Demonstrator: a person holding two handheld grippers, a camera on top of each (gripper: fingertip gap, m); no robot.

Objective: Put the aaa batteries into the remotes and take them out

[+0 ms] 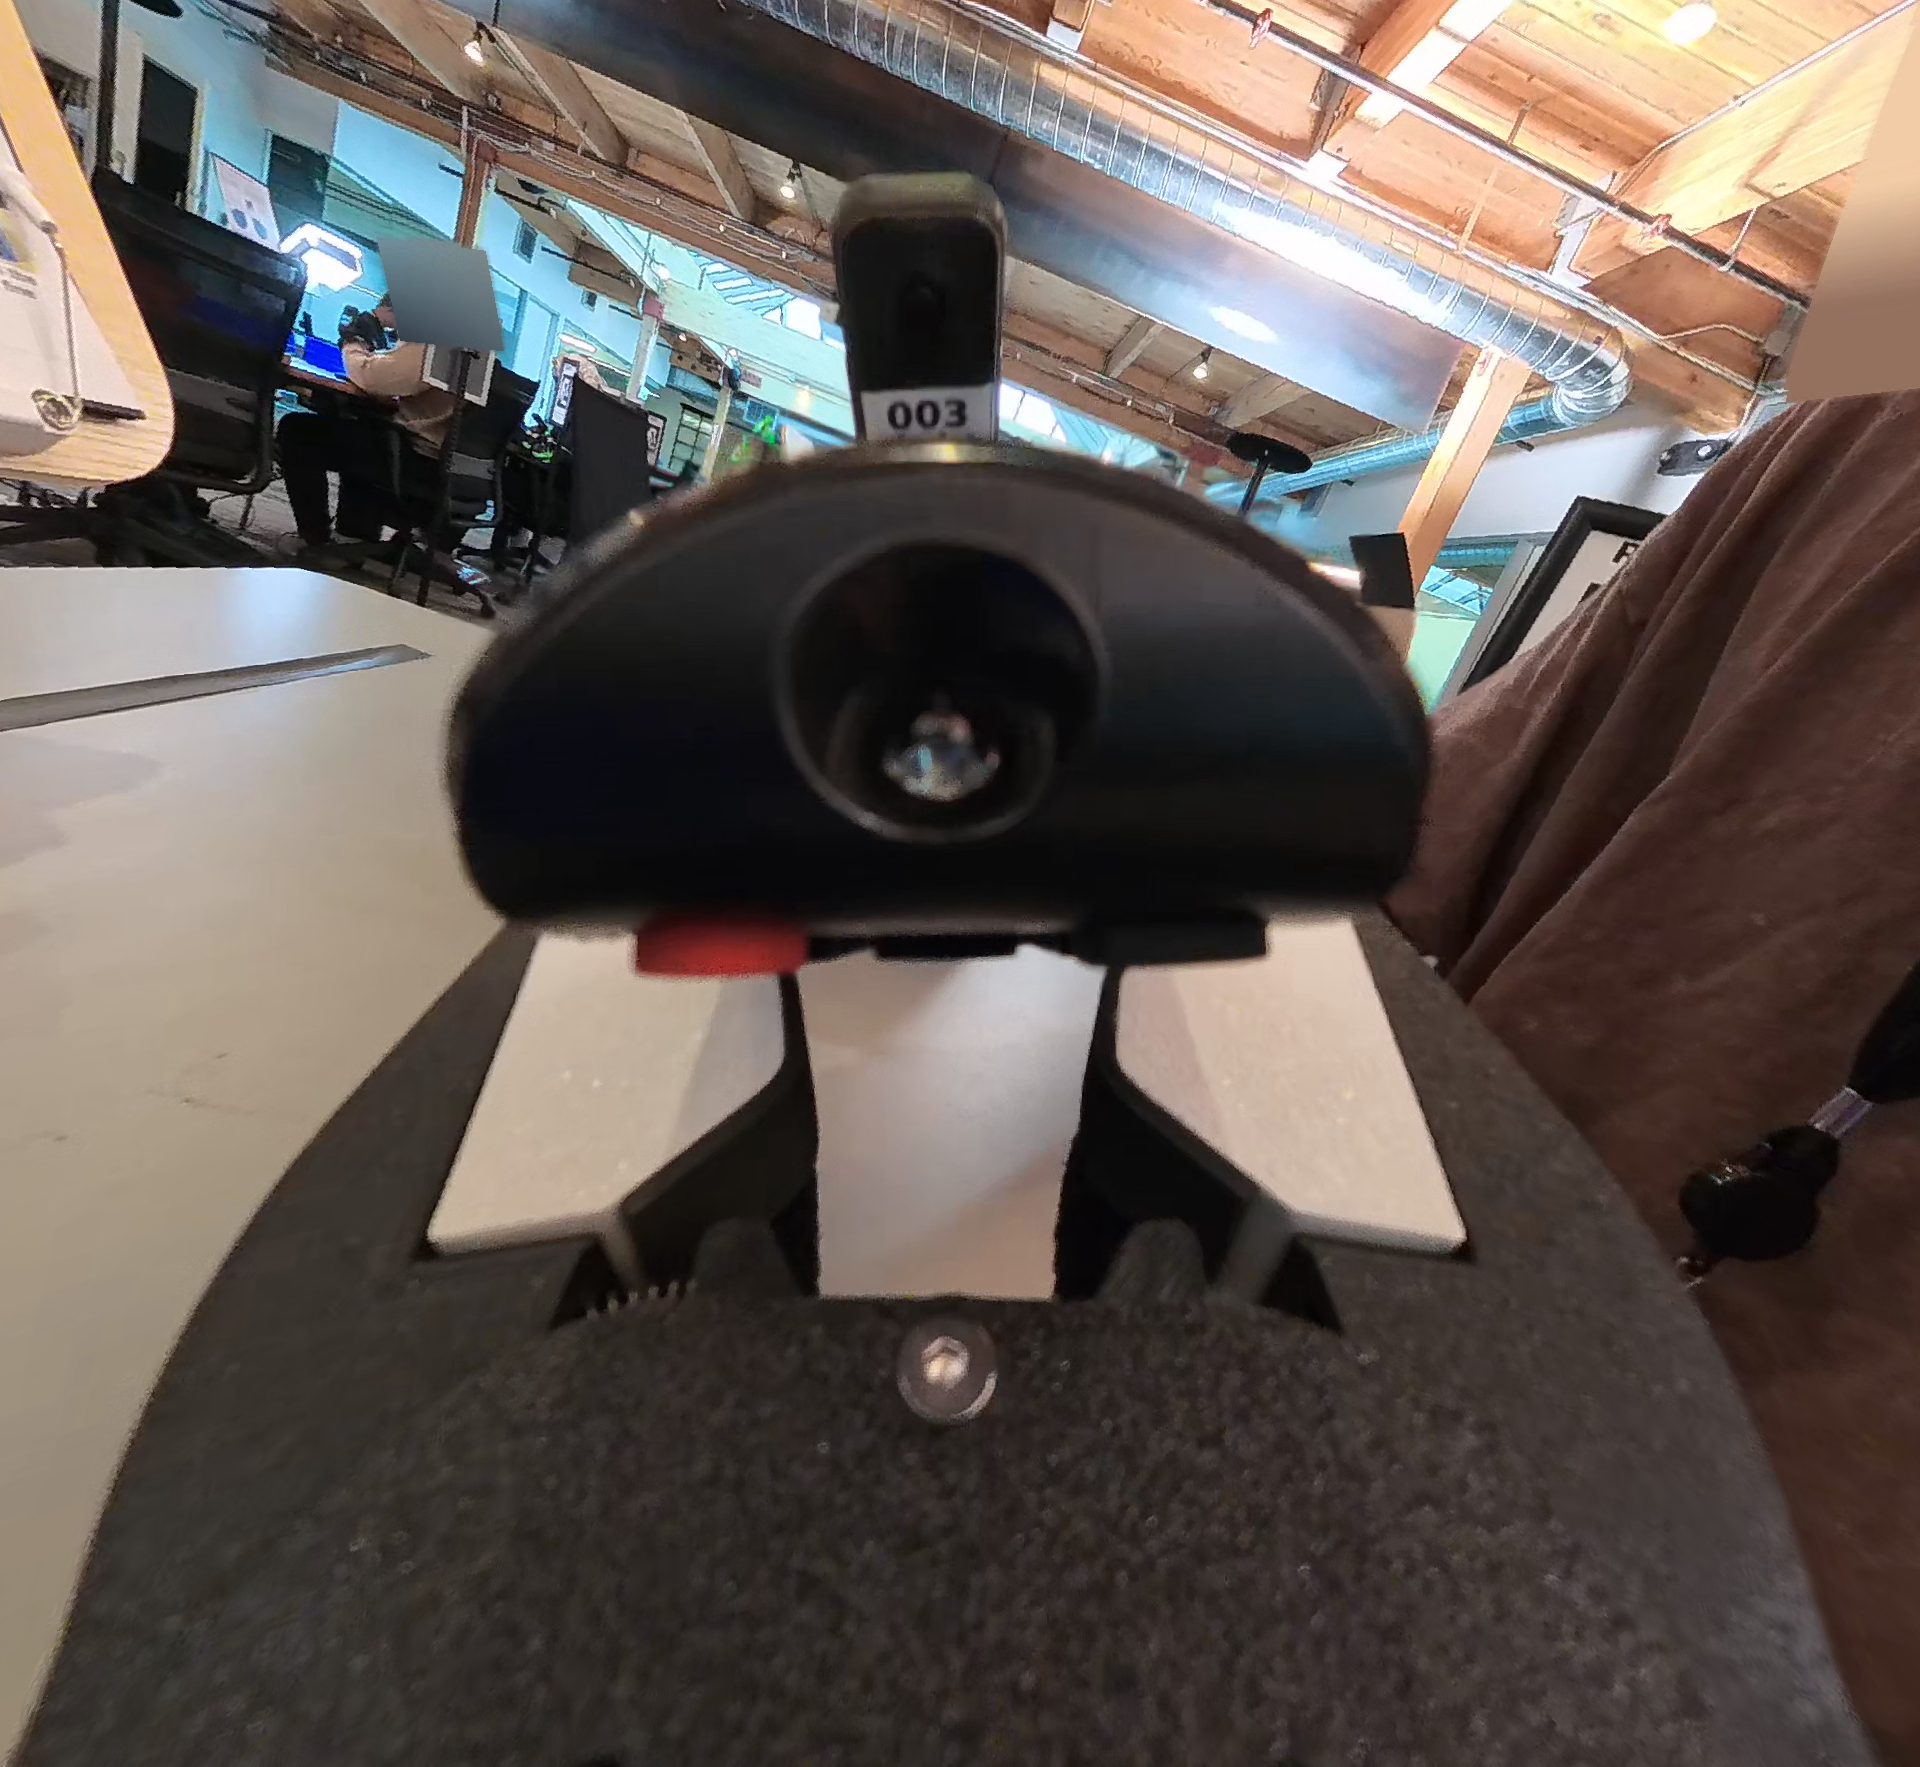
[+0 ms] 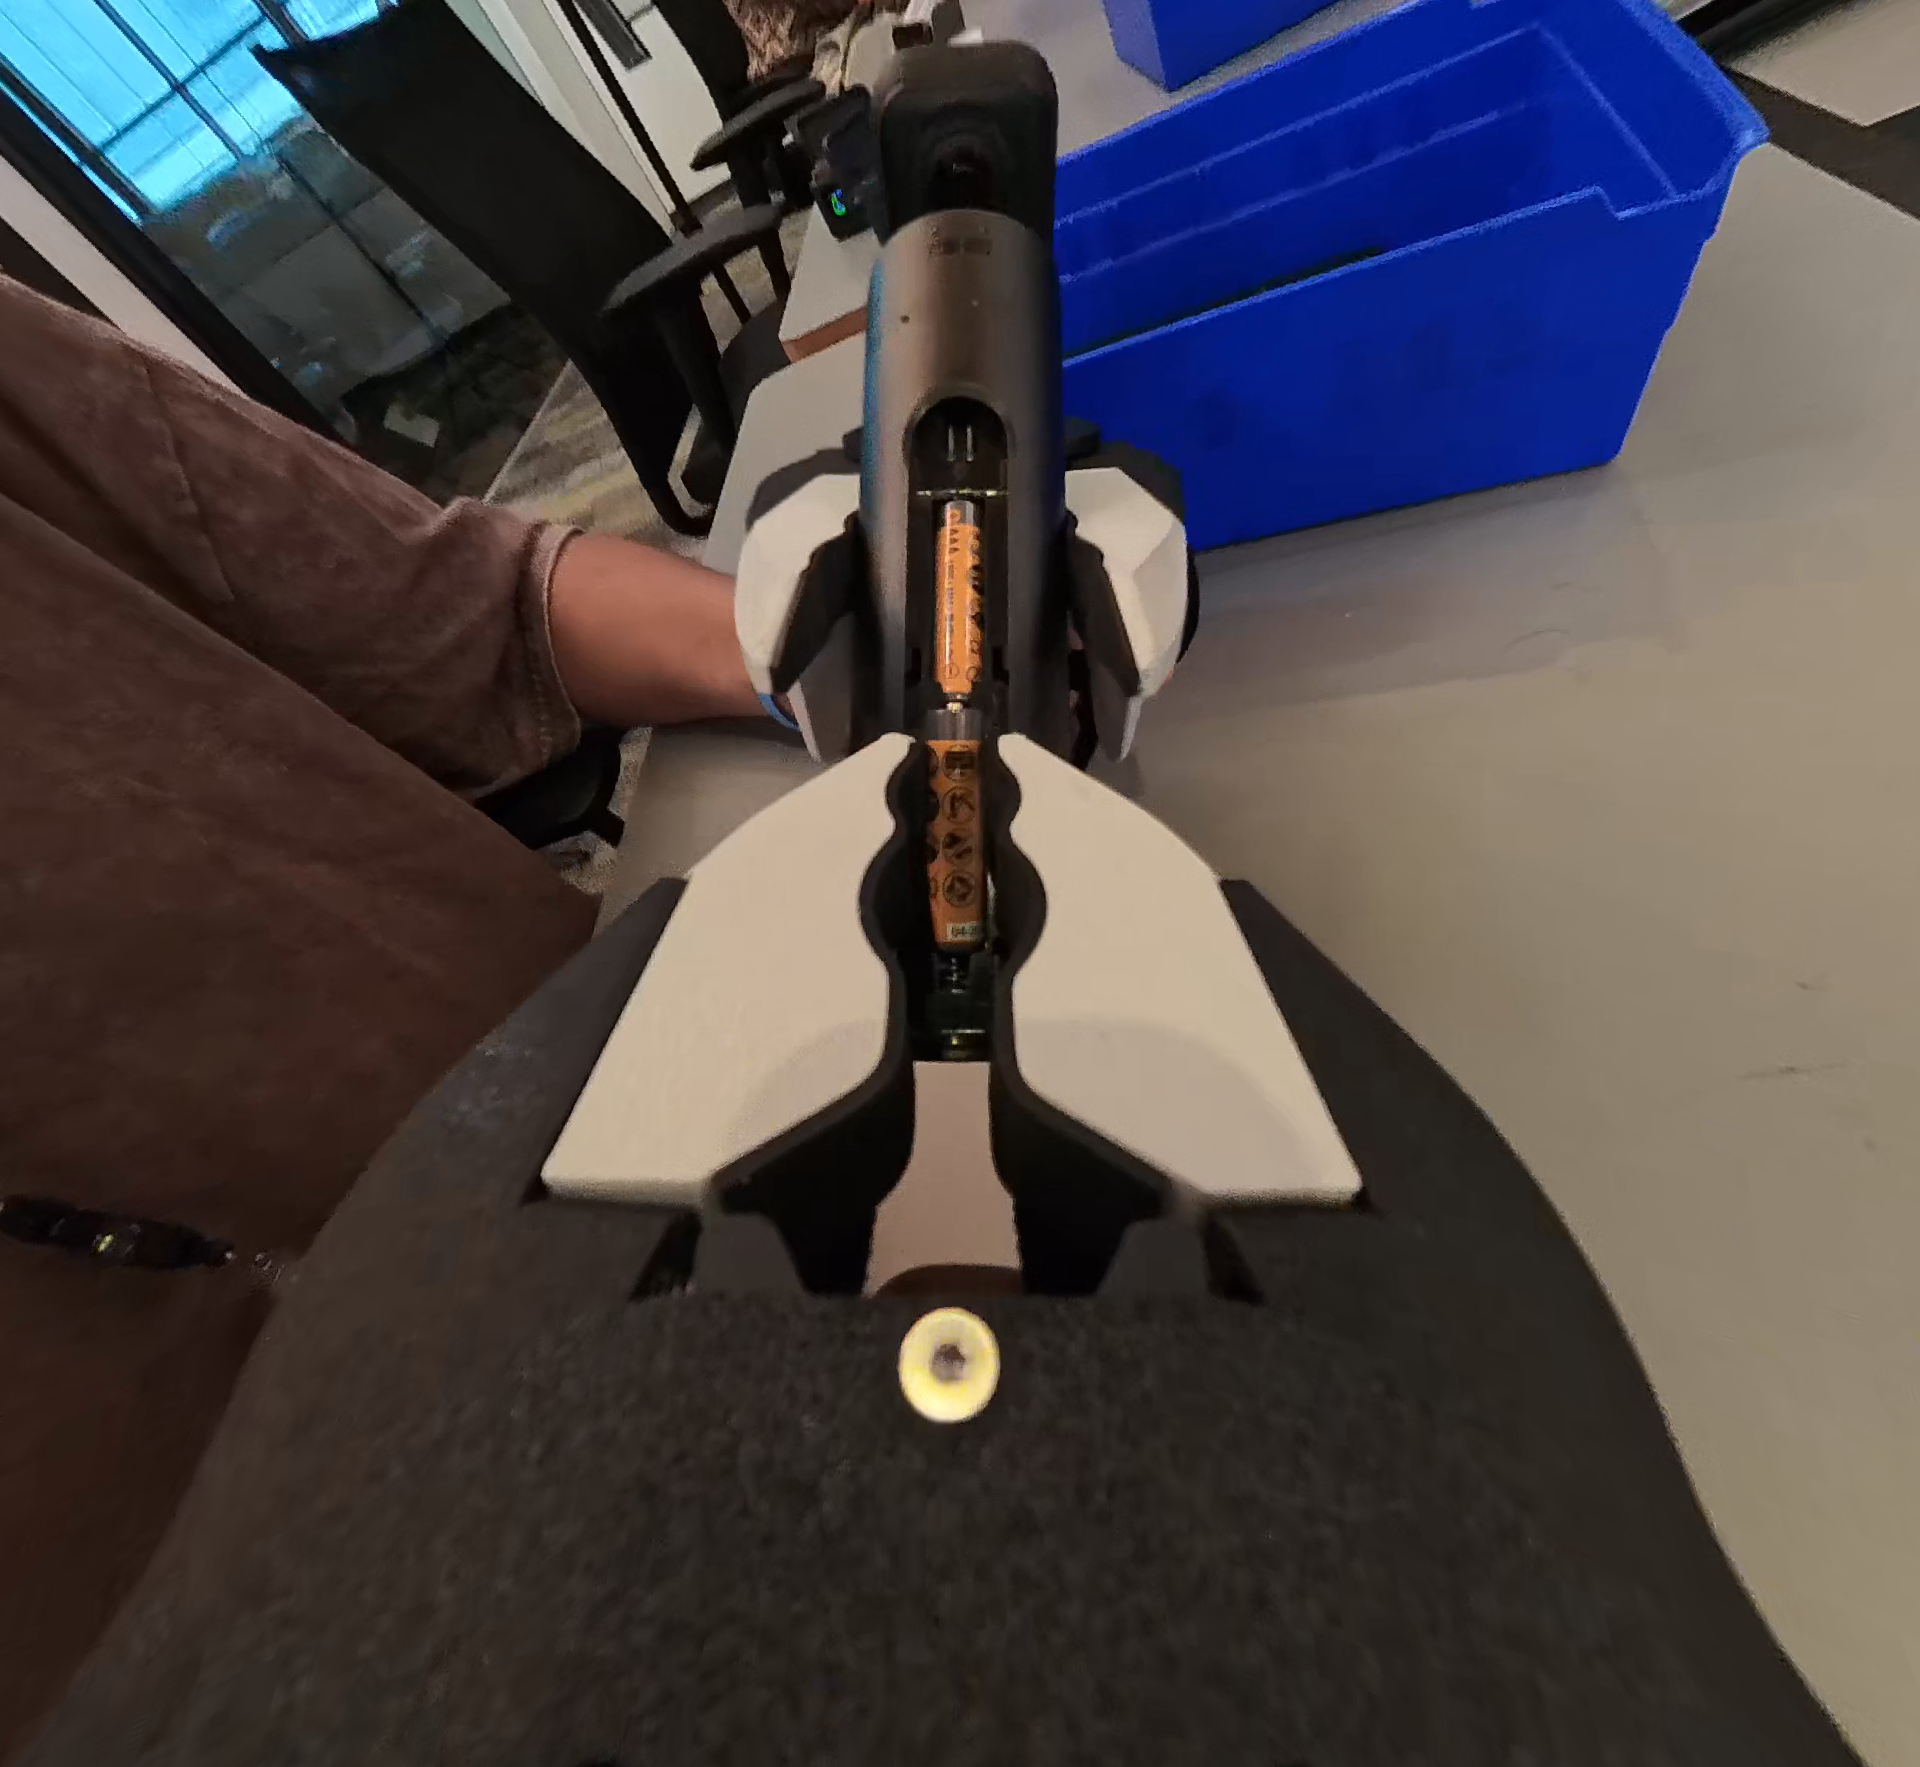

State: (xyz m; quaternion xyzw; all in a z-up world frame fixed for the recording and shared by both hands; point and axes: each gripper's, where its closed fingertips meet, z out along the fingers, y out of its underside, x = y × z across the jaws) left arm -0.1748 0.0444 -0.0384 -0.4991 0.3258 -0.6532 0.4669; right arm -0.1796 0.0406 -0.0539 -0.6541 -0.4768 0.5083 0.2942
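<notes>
A dark grey remote (image 2: 961,315) has its battery bay open, facing up. One orange AAA battery (image 2: 958,595) lies in the far slot. My right gripper (image 2: 956,761) is shut on a second orange battery (image 2: 954,844) lying in line at the near slot, by the spring. My left gripper (image 2: 961,689) faces the right one and is shut on the remote's sides, holding it above the grey table (image 2: 1455,834). In the left wrist view the remote's rounded black end (image 1: 935,709) fills the middle and hides the tips of my left gripper (image 1: 951,948).
Blue plastic bins (image 2: 1403,263) stand on the table to the right, beyond the remote. A person's brown sleeve (image 2: 260,574) and forearm are at the left, also at the right in the left wrist view (image 1: 1662,782). Black chairs (image 2: 499,190) stand past the table's left edge. Both grippers' tips are close together, under 4 cm apart.
</notes>
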